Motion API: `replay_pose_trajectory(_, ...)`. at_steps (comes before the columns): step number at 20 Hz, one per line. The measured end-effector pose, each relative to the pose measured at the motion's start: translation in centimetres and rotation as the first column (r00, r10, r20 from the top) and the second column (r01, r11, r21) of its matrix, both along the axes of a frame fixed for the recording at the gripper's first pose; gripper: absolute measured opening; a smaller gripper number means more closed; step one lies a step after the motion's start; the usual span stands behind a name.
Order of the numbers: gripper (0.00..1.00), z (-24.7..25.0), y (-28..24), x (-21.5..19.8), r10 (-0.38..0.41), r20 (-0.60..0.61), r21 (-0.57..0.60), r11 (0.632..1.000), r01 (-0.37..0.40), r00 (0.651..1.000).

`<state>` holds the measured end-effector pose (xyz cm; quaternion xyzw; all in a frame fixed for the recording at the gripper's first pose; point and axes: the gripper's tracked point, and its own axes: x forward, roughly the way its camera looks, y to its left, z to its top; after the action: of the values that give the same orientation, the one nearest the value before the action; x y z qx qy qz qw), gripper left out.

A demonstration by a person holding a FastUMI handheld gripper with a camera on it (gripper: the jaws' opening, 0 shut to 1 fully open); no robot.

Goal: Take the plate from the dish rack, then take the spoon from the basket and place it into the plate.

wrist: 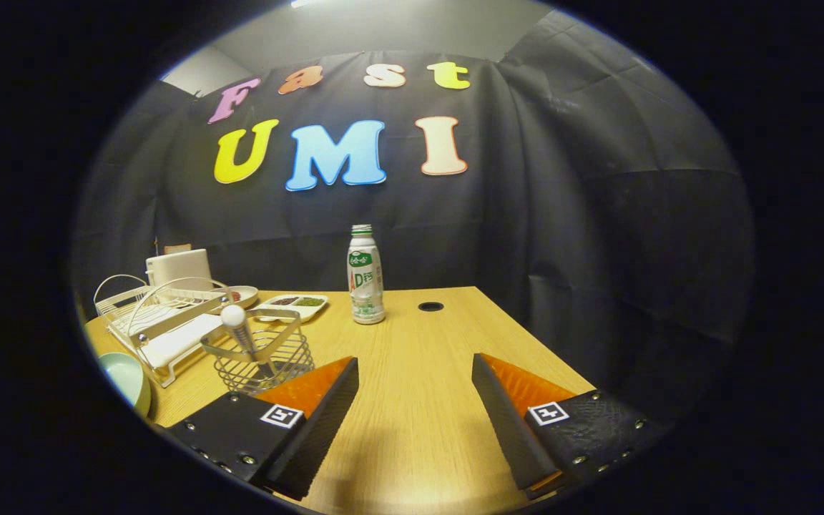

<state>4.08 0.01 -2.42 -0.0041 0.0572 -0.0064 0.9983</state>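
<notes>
Right now your hand-held gripper [415,400] hovers with fingers apart over the table [419,343], one spoon [239,327] upright in one basket [263,357] beside one rack [162,315], one bottle [365,275] beyond.

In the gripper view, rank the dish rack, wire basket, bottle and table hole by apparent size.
1. dish rack, widest.
2. wire basket and bottle: about alike, and the basket sits nearer the camera, so unranked.
3. table hole, smallest.
The tool is open, holding nothing.
</notes>
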Motion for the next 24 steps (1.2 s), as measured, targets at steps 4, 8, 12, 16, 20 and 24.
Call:
replay_pose_trajectory(4,0.99,0.2,0.3,-2.6,0.021,0.005,-0.004,1.000,-0.021,1.000)
replay_pose_trajectory(8,0.99,2.0,0.4,-5.0,0.025,0.127,-0.019,1.000,-0.023,0.992)
replay_pose_trajectory(12,0.98,1.7,0.7,-5.9,0.019,0.129,-0.011,1.000,-0.018,0.991)
replay_pose_trajectory(16,0.99,2.2,0.6,-5.1,0.018,0.136,-0.008,1.000,-0.017,0.991)
replay_pose_trajectory(20,0.99,1.9,0.8,-5.3,0.019,0.130,-0.009,1.000,-0.018,0.991)
replay_pose_trajectory(24,0.99,1.8,0.7,-5.5,0.018,0.127,-0.009,1.000,-0.017,0.992)
